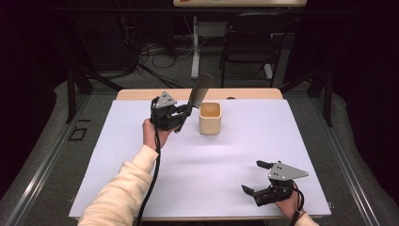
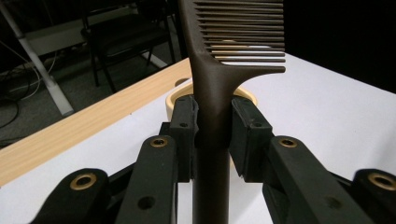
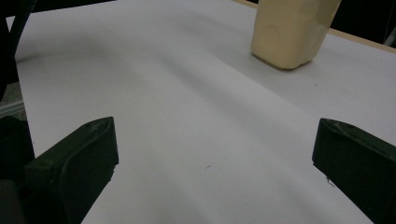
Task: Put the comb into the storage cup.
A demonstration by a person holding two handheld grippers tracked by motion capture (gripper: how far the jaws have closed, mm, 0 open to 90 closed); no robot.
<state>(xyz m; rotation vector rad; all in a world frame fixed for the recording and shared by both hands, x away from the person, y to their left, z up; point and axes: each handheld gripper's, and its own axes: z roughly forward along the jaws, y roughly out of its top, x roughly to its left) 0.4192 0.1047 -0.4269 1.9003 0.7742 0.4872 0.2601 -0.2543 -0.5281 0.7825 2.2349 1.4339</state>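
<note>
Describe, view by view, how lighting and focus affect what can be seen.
High view: the white table is evenly lit, the surroundings dark. Left gripper view: the comb is sharp, the near linkage soft. Right gripper view: the beige cup is slightly soft, with a faint shadow band across the sheet.

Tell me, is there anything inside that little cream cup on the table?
The cream cup looks empty near its rim from the high view, but its bottom is hidden. The comb in the left tool is beside it, not inside.
</note>
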